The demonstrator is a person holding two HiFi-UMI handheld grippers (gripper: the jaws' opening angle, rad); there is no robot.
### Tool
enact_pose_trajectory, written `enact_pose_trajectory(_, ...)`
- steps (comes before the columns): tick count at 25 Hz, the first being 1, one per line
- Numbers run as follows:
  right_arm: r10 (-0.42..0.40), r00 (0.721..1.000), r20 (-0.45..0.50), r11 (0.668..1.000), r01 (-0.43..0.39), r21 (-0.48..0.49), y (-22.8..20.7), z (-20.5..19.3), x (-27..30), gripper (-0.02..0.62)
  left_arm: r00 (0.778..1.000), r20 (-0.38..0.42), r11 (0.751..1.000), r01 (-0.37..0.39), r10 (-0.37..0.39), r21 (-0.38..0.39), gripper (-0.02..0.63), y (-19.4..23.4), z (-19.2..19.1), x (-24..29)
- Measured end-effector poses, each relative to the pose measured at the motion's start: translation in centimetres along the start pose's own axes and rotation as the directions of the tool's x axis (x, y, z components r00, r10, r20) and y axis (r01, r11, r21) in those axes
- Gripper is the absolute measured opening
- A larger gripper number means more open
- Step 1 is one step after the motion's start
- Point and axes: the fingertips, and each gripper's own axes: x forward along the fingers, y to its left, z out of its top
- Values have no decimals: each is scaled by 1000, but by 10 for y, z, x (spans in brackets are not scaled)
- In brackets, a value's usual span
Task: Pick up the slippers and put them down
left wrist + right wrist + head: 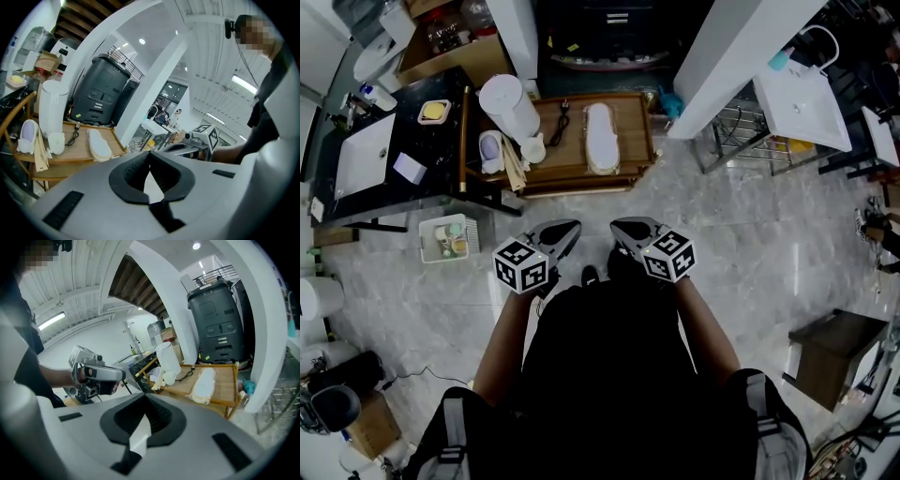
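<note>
Slipper [601,138] lies flat on wooden table [634,131] beside black cable [560,122], cup [533,149] and white canister [510,105], well apart from left gripper [570,226] and right gripper [618,226], both jaws pressed together, empty

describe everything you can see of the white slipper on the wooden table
The slipper is pale cream, long and narrow with rounded ends, and looks like soft fabric. It lies flat on the wooden table, in the right part of its rimmed top, with its length pointing away from the person. In the right gripper view its edge looks layered, so it may be two stacked; I cannot tell. A black cable lies to its left, apart from it. Only the tabletop touches it.
</note>
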Motion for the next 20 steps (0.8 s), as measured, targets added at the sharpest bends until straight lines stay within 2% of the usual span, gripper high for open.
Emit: enact_pose_trajectory(20, 118, 992, -52, 993, -119, -20, -58, 26, 9, 8, 994, 21, 993, -104, 105, -53, 12, 22, 33, 45)
